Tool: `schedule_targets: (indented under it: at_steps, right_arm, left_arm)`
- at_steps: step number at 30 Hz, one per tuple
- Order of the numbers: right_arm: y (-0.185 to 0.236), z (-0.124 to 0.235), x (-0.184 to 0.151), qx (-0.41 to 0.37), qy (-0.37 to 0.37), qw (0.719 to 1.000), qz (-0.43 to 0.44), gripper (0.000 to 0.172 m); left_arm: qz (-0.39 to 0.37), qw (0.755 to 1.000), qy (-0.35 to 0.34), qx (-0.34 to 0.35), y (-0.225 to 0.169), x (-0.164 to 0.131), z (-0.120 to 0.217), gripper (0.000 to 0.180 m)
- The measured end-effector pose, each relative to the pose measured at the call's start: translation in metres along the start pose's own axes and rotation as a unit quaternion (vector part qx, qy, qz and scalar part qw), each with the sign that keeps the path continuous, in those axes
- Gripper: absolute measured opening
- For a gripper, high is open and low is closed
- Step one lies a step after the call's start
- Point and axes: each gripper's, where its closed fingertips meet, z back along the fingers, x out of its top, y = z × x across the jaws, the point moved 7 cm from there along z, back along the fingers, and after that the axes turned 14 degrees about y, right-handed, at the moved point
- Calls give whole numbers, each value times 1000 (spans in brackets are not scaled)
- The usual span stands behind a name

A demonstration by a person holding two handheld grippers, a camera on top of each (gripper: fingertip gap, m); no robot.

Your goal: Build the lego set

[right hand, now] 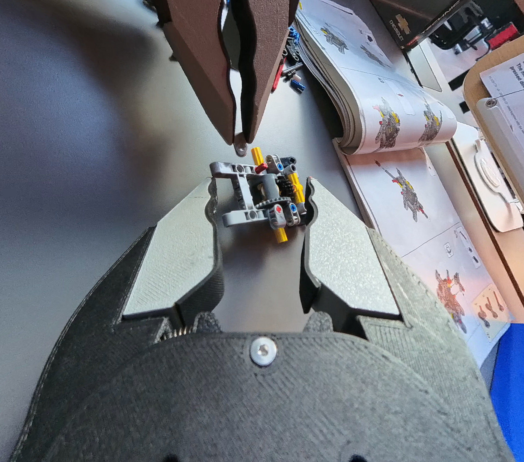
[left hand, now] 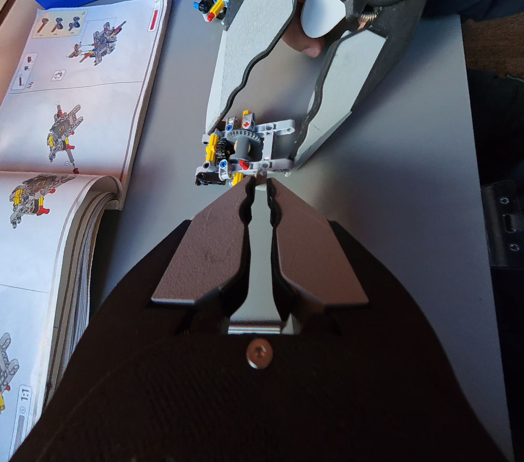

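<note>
While the grey gear assembly sits on the grey table between my right gripper's wide-spread fingers, yellow axle pointing back toward that gripper, I judge steadiness matters most. My left gripper pinches a small grey link just beside the frame's near beam; I would line its hole up squarely. An open instruction booklet lies alongside.

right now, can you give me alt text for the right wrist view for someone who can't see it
A grey gripper straddles a small grey and yellow gear assembly on a grey table. From above, a brown gripper pinches a small grey connector piece just over it. An open instruction booklet lies to the right, loose parts beyond.
</note>
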Motion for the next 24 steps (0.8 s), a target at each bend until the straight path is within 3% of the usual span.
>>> schedule_targets:
  at_steps: [8, 13, 15, 24]
  right_arm:
    - [-4, 11, 0, 20, -36, 999, -22, 53]
    - [-16, 30, 4, 61, -117, 988, -84, 20]
    - [-15, 28, 0, 80, -104, 987, -88, 10]
    - [3, 7, -2, 82, -12, 996, -27, 4]
  left_arm:
    - [6, 1000, 1, -5, 5, 3, 2, 5]
    - [21, 1000, 12, -7, 12, 3, 1, 5]
    - [21, 1000, 12, -12, 13, 4, 0, 5]
    - [-2, 999, 22, -43, 18, 8, -5, 5]
